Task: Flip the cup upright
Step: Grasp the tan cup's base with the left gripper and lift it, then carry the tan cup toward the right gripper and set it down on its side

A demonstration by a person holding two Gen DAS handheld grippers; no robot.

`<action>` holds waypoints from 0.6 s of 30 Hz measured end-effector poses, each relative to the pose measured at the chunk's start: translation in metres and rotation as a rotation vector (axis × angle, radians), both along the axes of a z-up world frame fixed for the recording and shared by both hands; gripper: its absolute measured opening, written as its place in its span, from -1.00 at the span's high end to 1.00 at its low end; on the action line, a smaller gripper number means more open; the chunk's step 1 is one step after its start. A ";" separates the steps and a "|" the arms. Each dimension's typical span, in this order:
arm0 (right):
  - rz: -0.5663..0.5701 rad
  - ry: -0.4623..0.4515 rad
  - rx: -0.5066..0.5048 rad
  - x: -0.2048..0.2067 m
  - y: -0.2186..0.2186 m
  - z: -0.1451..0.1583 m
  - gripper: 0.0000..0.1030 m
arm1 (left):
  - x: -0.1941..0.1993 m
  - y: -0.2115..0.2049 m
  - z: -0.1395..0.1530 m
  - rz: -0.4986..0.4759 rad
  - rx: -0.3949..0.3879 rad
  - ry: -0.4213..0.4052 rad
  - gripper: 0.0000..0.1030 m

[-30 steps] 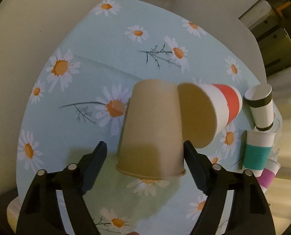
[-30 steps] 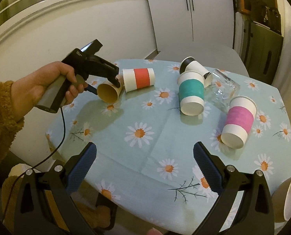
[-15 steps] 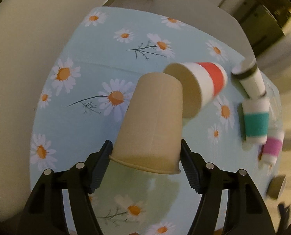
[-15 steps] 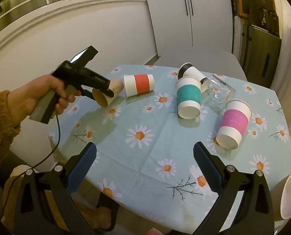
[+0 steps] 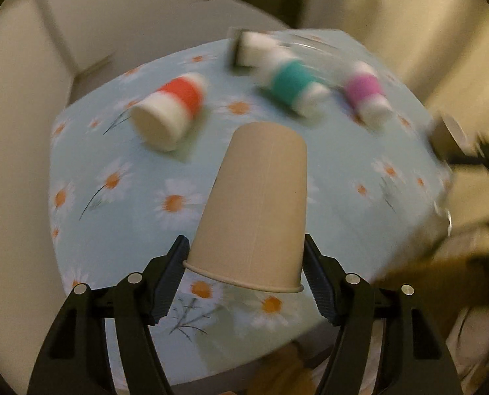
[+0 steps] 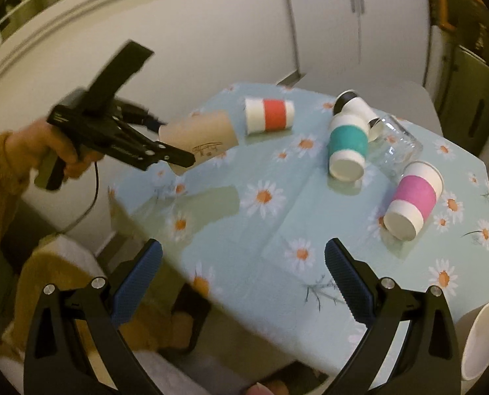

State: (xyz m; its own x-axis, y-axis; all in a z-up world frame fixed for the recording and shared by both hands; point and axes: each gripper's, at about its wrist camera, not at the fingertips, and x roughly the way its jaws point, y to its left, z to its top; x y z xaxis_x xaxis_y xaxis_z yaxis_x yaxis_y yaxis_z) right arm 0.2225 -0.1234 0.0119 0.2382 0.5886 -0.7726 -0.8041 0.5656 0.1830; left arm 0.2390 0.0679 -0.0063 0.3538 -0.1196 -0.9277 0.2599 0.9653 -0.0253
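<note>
Two grippers in play, only one loaded. Left gripper (image 5: 246,271) is clamped on the plain brown paper cup (image 5: 256,207), one finger on each side just above the rolled rim, rim end toward the camera, closed base pointing away over the table. From the right wrist view the same cup (image 6: 200,133) is off the tablecloth (image 6: 277,230), held roughly sideways in the air above the table's near-left corner with a shadow below it, small line drawing visible on its side; left gripper (image 6: 178,158) held in the person's left hand (image 6: 47,151), mustard sleeve at the wrist. Right gripper (image 6: 242,281) has its fingers spread wide with nothing between them, hovering over the near edge of the table. Other cups all lie on their sides on the daisy-print cloth: red-banded cup (image 6: 269,115) just past the brown one, teal-banded cup (image 6: 348,146) in the middle, black-trimmed cup (image 6: 353,105) behind and touching the teal one, pink-banded cup (image 6: 413,200) toward the right. Clear glass (image 6: 394,144) tipped over between teal and pink cups. White cup (image 6: 482,342) partly visible at bottom right edge, off the cloth. Left wrist view is heavily motion-blurred: red-banded cup (image 5: 172,112), teal one (image 5: 293,85) and pink one (image 5: 366,93) readable as colour only, detail lost.
</note>
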 end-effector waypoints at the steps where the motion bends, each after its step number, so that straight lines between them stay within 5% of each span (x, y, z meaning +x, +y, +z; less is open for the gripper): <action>1: 0.013 -0.002 -0.018 -0.001 -0.001 0.000 -0.91 | -0.007 -0.010 0.000 -0.057 0.011 -0.006 -0.29; 18: 0.232 -0.068 -0.121 -0.007 -0.018 -0.016 -0.91 | -0.032 -0.104 -0.043 -0.685 0.209 -0.055 -0.29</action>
